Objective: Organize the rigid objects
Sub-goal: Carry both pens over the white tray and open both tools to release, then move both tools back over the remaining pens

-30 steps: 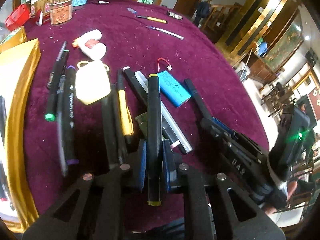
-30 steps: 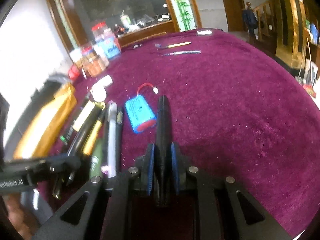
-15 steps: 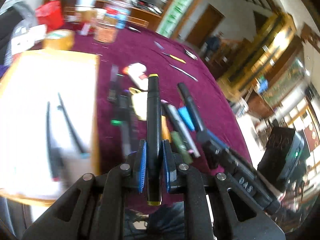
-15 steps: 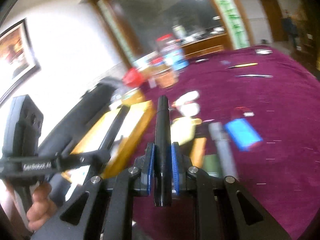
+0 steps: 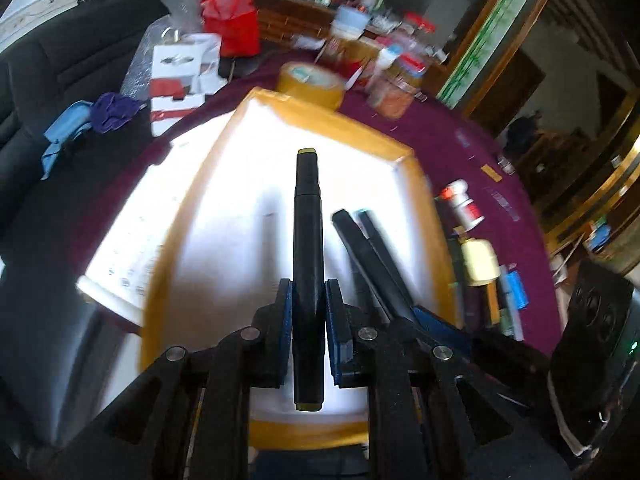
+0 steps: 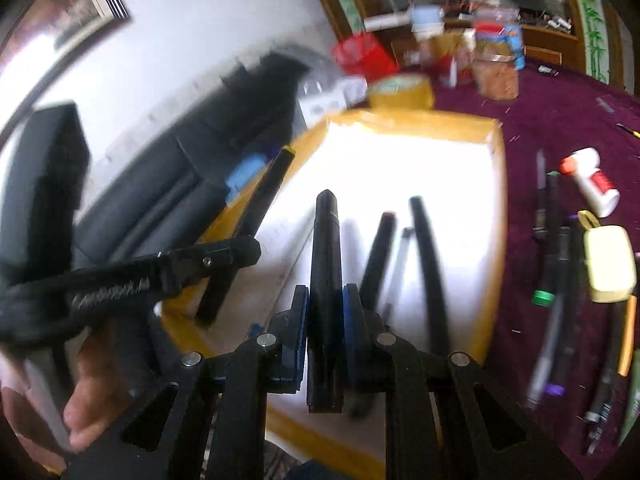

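My left gripper (image 5: pixel 307 300) is shut on a black marker with yellow ends (image 5: pixel 307 216), held above the white tray with a golden rim (image 5: pixel 332 120). My right gripper (image 6: pixel 326 304) is shut on a plain black pen (image 6: pixel 326 256) over the same tray (image 6: pixel 420 122). Several dark pens (image 6: pixel 428 264) lie inside the tray. In the right wrist view the left gripper (image 6: pixel 224 256) and its marker (image 6: pixel 264 200) sit to the left, over the tray's left rim. The right gripper (image 5: pixel 436 324) shows at the lower right of the left wrist view.
A row of pens (image 6: pixel 560 272), a cream case (image 6: pixel 608 264) and a white glue bottle (image 6: pixel 592 184) lie on the maroon cloth right of the tray. A tape roll (image 5: pixel 312 84), jars (image 5: pixel 396 84) and a red bag (image 5: pixel 232 24) stand behind it. A black sofa (image 5: pixel 60 64) is left.
Both grippers swung left from above the pen pile on the maroon cloth to above the white tray, each still clamped on its pen.
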`<state>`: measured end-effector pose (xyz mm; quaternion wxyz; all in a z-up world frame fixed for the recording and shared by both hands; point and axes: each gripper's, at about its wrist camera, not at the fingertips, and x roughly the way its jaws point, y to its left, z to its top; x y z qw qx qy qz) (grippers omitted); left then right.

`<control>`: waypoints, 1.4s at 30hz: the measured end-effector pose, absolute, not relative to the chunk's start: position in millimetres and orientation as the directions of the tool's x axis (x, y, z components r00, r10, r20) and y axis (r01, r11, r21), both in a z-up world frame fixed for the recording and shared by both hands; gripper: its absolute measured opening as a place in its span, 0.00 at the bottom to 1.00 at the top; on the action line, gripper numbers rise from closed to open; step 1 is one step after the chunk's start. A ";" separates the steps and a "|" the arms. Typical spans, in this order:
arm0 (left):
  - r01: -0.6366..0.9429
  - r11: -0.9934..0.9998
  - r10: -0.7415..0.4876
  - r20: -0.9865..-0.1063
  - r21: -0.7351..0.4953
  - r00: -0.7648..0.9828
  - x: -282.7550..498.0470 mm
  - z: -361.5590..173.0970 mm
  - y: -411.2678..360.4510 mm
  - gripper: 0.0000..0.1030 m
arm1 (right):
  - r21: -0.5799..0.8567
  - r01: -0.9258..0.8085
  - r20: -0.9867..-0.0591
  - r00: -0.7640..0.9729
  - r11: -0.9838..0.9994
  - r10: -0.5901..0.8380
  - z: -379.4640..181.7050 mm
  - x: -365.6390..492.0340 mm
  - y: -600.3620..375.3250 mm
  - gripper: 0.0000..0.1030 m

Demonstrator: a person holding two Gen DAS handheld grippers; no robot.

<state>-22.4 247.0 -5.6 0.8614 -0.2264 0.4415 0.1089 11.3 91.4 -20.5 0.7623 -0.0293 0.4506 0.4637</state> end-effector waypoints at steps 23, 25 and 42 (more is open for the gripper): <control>-0.475 0.842 0.041 -0.848 -0.255 0.528 -28.3 -17.6 262.3 0.28 | 0.445 -0.727 -0.642 0.149 0.523 0.752 -24.5 30.1 84.2 0.30; -0.442 0.856 0.027 -0.831 -0.268 0.556 -29.7 -9.3 247.9 0.28 | 0.472 -0.729 -0.585 0.162 0.496 0.795 -16.2 32.0 57.6 0.34; -0.061 0.962 -0.200 -0.840 -0.266 0.505 42.9 1.9 34.6 0.28 | 0.547 -0.513 -0.533 0.397 0.662 0.748 -29.5 86.2 -178.2 0.35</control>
